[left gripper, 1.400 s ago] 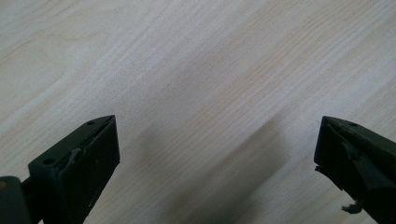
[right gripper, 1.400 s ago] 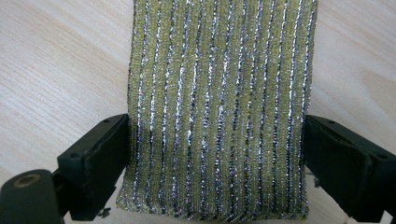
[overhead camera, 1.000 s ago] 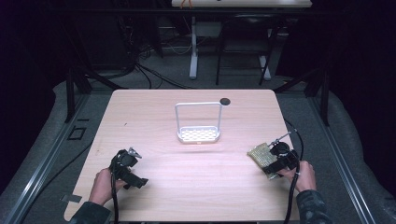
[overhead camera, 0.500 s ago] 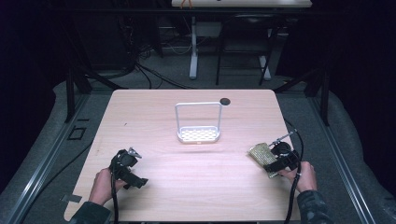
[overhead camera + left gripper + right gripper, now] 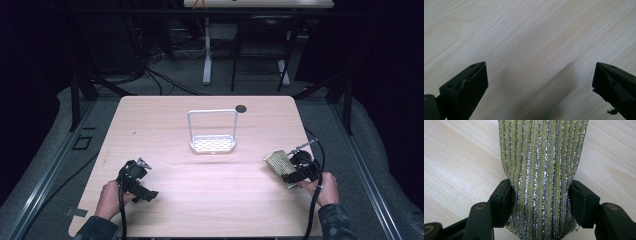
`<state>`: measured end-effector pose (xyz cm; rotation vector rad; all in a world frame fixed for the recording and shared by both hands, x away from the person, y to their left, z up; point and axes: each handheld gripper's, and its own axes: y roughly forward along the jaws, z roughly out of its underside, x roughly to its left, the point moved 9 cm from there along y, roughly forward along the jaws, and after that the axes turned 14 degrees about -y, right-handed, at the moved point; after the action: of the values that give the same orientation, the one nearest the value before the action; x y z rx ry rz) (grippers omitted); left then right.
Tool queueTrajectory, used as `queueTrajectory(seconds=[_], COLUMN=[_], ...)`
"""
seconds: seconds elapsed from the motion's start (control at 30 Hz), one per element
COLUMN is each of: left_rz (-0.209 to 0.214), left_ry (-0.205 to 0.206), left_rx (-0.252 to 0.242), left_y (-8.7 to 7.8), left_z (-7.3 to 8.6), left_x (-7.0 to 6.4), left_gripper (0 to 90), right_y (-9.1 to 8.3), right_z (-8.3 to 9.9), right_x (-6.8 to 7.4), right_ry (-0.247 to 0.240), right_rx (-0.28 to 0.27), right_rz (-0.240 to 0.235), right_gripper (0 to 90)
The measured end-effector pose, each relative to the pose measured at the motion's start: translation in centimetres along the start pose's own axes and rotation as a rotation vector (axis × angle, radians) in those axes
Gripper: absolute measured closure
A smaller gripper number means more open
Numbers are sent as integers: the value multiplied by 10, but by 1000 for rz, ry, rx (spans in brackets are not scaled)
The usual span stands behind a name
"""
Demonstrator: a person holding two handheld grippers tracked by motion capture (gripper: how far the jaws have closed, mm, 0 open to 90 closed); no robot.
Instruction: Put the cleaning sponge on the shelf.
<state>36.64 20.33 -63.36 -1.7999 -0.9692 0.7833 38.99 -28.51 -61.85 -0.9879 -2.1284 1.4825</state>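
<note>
Pinching the sponge, right gripper has the grab done; carry to the white rack likely remains. Left gripper gapes, holding nothing.

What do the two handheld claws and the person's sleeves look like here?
Both are black two-jaw tools. The left claw has blocky black jaws with small screw holes and a black cable. The right claw shows brass-coloured pivot pins, plus a looping black cable in the high view. The dark, mottled sleeves reach the wrists.

Sponge's far end beyond frame.
</note>
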Motion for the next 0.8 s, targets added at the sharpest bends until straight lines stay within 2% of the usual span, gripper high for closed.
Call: queueTrajectory(seconds=[0.3,0.8], left_rz=[0,0], left_ry=[-1,-1], left_rx=[0,0], left_y=[0,0], left_z=[0,0], left_x=[0,0], left_gripper=[3,3], right_y=[-4,-10], right_z=[-8,-25], right_x=[7,26], right_ry=[-1,-33], right_rx=[-22,-46], right_rz=[-7,-26], right_gripper=[403,405])
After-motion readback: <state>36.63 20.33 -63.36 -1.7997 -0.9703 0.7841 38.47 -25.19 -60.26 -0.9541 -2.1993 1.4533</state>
